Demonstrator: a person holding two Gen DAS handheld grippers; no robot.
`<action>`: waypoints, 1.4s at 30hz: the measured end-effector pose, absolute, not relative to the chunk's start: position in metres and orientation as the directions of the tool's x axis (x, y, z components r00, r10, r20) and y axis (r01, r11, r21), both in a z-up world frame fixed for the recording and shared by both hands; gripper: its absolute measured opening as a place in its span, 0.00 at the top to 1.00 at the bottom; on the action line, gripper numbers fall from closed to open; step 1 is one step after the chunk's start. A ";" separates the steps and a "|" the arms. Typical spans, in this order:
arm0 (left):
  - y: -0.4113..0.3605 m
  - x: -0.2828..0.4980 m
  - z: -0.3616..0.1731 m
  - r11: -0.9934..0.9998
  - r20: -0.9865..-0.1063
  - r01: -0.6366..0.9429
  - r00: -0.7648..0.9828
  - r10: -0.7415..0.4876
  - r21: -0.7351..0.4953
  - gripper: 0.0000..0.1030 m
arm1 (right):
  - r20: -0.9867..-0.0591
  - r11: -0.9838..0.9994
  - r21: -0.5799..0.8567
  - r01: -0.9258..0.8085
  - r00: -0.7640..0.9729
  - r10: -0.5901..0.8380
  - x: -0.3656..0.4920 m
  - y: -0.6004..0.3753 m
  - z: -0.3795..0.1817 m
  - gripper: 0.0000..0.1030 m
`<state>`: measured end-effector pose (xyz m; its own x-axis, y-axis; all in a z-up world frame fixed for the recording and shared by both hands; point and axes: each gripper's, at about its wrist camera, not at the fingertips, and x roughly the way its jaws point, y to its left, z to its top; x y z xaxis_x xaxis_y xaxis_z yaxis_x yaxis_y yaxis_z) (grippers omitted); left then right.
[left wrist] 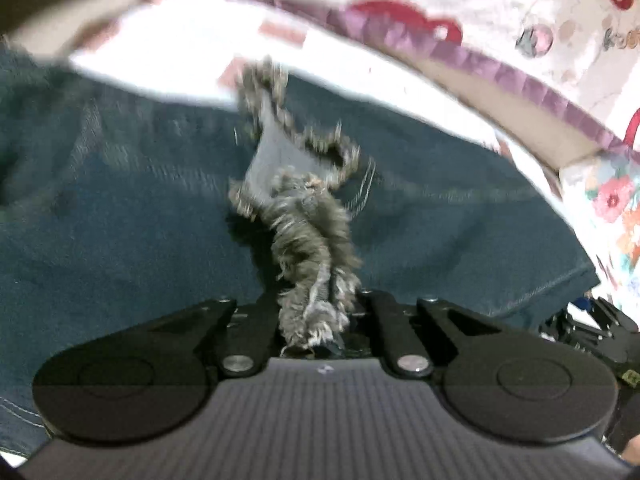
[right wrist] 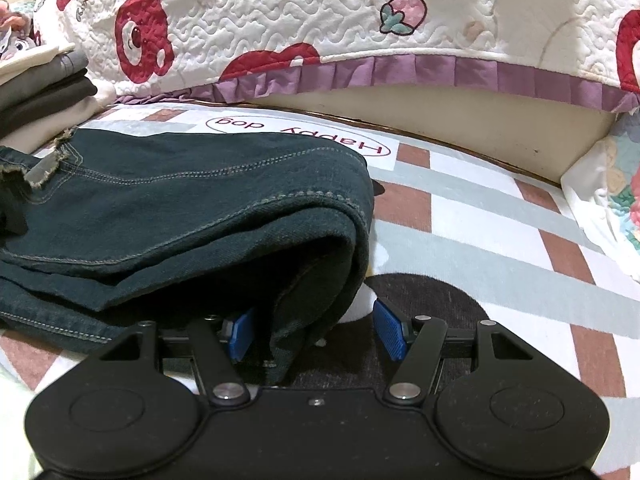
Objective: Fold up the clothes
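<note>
jeans [right wrist: 180, 200] fold betw. right hand-held gripper [right wrist: 316, 334] pads

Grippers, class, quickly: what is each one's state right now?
Left gripper: shut on frayed grey-fringed denim hem.
Right gripper: open, straddling folded dark blue jeans.

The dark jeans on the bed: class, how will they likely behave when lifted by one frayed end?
The jeans are probably floppy: they lie folded in soft layers. Likely heavy for cloth, given the thick stitched denim. The frayed hem, bunched in the left gripper, may shed threads but should not slip easily.
</note>
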<state>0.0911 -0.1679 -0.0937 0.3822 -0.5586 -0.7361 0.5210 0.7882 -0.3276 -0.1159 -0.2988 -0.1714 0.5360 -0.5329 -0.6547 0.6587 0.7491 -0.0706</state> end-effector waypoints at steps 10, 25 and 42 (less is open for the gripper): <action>-0.121 0.047 0.016 0.900 -0.450 0.435 0.798 -0.400 -0.028 0.95 | -0.636 0.755 -0.080 0.651 0.549 -0.542 -0.114 -0.297 -0.168 0.35; -0.034 0.100 -0.057 0.864 -0.620 0.176 0.631 -0.467 -0.472 0.96 | -0.613 0.817 -0.252 0.518 0.568 -0.549 -0.091 -0.268 -0.172 0.27; 0.013 0.099 -0.058 0.918 -0.684 0.123 0.631 -0.366 -0.378 0.96 | -0.655 0.839 -0.172 0.516 0.576 -0.489 -0.082 -0.266 -0.169 0.21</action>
